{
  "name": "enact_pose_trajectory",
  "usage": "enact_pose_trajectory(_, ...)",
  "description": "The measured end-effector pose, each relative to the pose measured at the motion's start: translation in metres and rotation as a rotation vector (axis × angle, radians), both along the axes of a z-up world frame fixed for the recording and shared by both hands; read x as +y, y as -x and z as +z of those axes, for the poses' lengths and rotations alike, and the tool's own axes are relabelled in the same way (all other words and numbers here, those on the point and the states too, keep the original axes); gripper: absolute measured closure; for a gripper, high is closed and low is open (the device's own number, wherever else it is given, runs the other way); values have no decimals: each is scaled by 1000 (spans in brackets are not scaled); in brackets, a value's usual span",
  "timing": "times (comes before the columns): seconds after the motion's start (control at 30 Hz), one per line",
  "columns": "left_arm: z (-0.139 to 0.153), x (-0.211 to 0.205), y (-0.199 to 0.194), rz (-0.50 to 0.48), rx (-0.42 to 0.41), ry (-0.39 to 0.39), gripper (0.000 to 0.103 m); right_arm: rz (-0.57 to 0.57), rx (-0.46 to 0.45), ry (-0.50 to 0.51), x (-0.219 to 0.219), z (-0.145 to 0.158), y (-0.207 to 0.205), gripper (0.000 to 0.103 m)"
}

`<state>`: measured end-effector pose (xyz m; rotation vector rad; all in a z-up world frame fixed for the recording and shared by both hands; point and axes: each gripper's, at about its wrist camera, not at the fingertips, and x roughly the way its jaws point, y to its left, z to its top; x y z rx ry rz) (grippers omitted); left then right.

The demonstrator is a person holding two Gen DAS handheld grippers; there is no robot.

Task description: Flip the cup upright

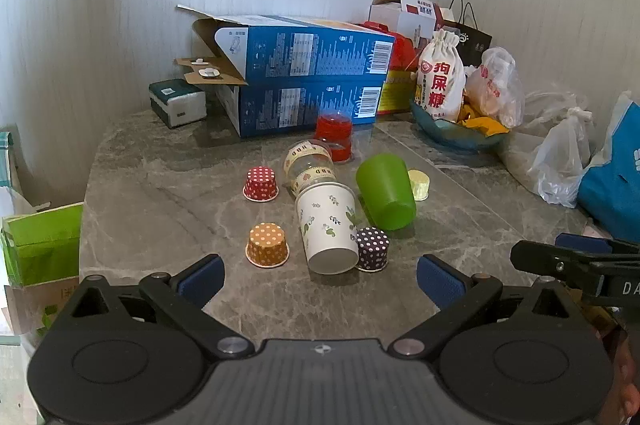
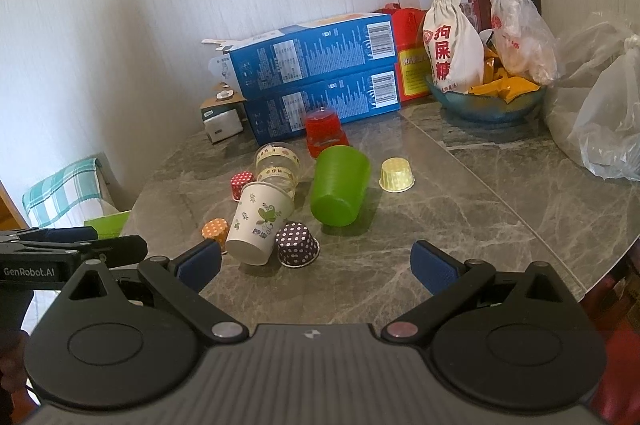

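Grey marble tabletop (image 1: 160, 209), cluttered at back. Both tongs, left (image 1: 318, 275) and right (image 2: 316, 263), are held apart and empty, short of the cups. Nearest, the floral paper cup (image 1: 330, 229) lies tipped, base toward camera, purple dotted liner (image 1: 373, 249) touching. Sidewall grip advised, then rotation rim-up. Green cup (image 1: 386, 191) just behind should be avoided.

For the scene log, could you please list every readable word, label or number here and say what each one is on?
"GenRobot.AI": on the left gripper, seen from the right wrist.
"DA", cut off by the frame: on the right gripper, seen from the left wrist.
"狗屎糖": red characters on the white drawstring bag.
"HBD": on the band of the clear cup.
Blue boxes: barcodes and fine print too small to read.
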<state>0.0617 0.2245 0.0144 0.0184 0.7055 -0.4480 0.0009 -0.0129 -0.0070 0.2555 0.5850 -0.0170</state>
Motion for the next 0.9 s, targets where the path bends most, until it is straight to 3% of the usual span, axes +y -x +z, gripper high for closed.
enact_pose_trajectory(0.9, -7, 4, -3, 12, 21, 6, 0, 10, 10, -8, 3, -5, -5, 1)
